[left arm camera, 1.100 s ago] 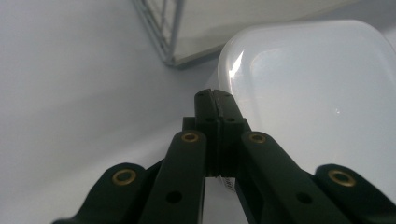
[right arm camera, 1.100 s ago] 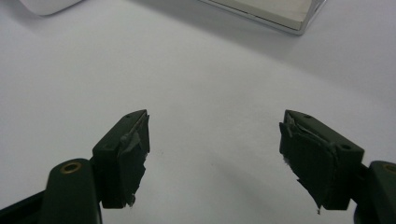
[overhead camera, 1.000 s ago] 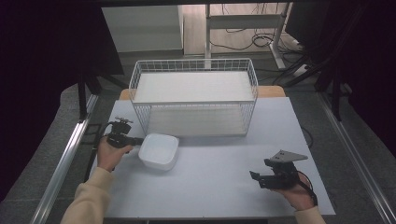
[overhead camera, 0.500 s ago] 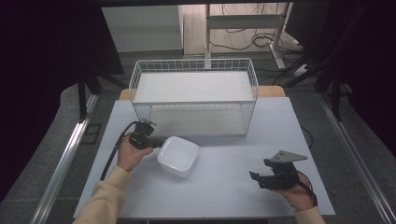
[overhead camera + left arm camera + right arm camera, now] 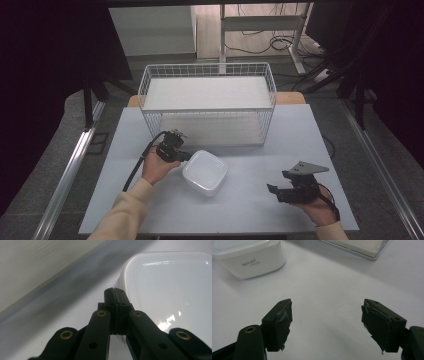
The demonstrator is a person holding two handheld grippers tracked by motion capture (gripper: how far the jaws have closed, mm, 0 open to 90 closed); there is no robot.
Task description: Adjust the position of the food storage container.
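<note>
Counting the items on the white table (image 5: 250, 215), one white container (image 5: 205, 172), one white wire basket (image 5: 207, 102) and two grippers are found. The container is a rounded-square tub turned bottom-up, resting flat near the middle of the table, just in front of the basket and left of centre. Its sides are nearly equal, so no long axis can be told; its corners are turned slightly off the table's edges. Small printed lettering is seen on one side wall in the right gripper view (image 5: 250, 263).

The left gripper (image 5: 186, 157) is held at the container's left edge, with its jaws pressed together; in the left gripper view (image 5: 116, 293) the closed tips are seen at the rim of the container (image 5: 170, 290), with nothing visibly between them. The right gripper (image 5: 274, 191) is held at the near right of the table, well apart from the container, its jaws spread wide with nothing between them.
</note>
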